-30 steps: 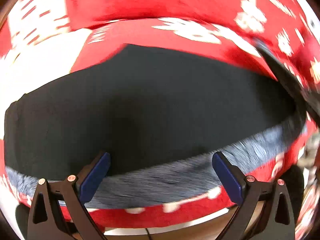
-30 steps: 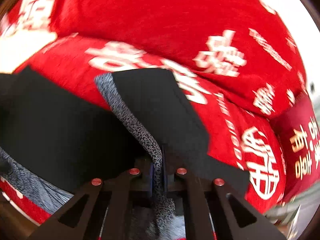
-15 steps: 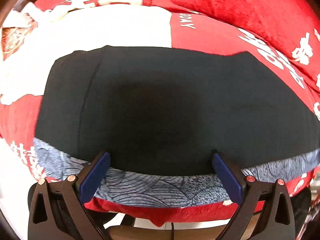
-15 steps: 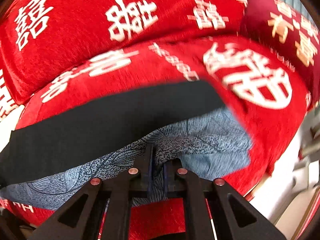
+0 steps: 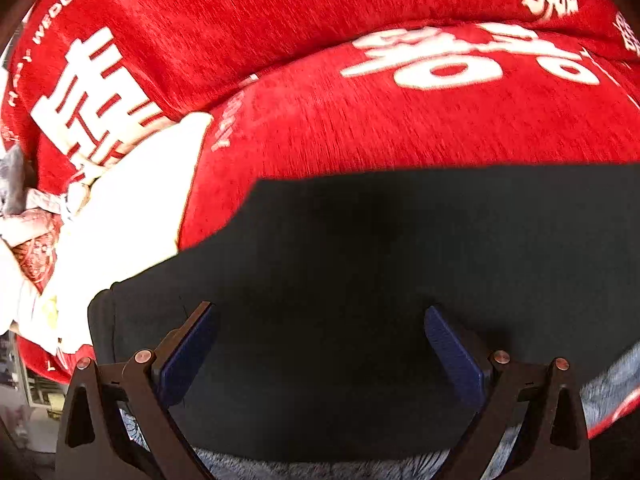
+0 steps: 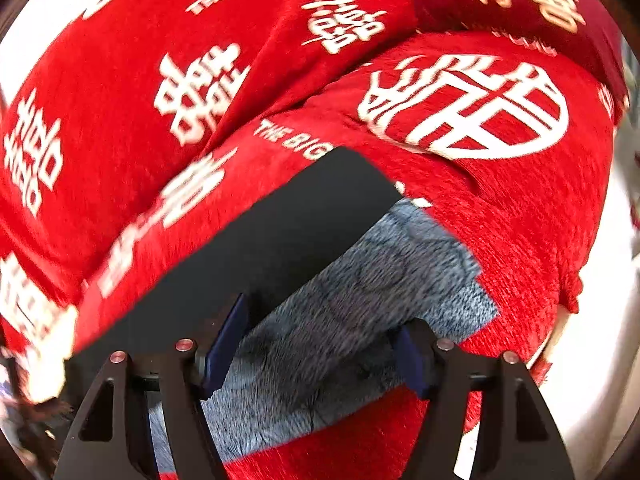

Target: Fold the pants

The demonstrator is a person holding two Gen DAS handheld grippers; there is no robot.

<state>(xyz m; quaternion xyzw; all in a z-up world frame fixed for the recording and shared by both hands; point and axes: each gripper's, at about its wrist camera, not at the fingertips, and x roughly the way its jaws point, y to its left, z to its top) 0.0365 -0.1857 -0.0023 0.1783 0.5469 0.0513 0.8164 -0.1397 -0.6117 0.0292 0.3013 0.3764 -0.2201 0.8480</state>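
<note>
We are working over a red sofa cover (image 5: pixel 400 140) printed with white characters, the biggest thing in both views, and the pants (image 5: pixel 380 280) lie flat on its seat cushion as a long dark band with a blue-grey patterned layer (image 6: pixel 360 300) showing along the near edge. In our judgement the long axis of the pants runs across the seat, left to right, roughly parallel to the sofa's front edge; in the right wrist view the dark layer ends at a squared corner (image 6: pixel 352 176) toward the right end of the seat, with the patterned layer reaching a little past it. Which end is the waistband we cannot tell. The main risk we see is that the two layers are not lined up, so a further fold would lock in the offset and leave a crooked stack. The plush cover may also drag on the cloth and bunch it when we slide a finger under, and the near edge sits close to the front of the cushion, where a tug could pull it over. Our left gripper (image 5: pixel 316 344) hovers over the dark cloth with its jaws spread wide and nothing between them; our right gripper (image 6: pixel 316 344) is likewise spread apart, holding nothing, above the patterned layer.
</note>
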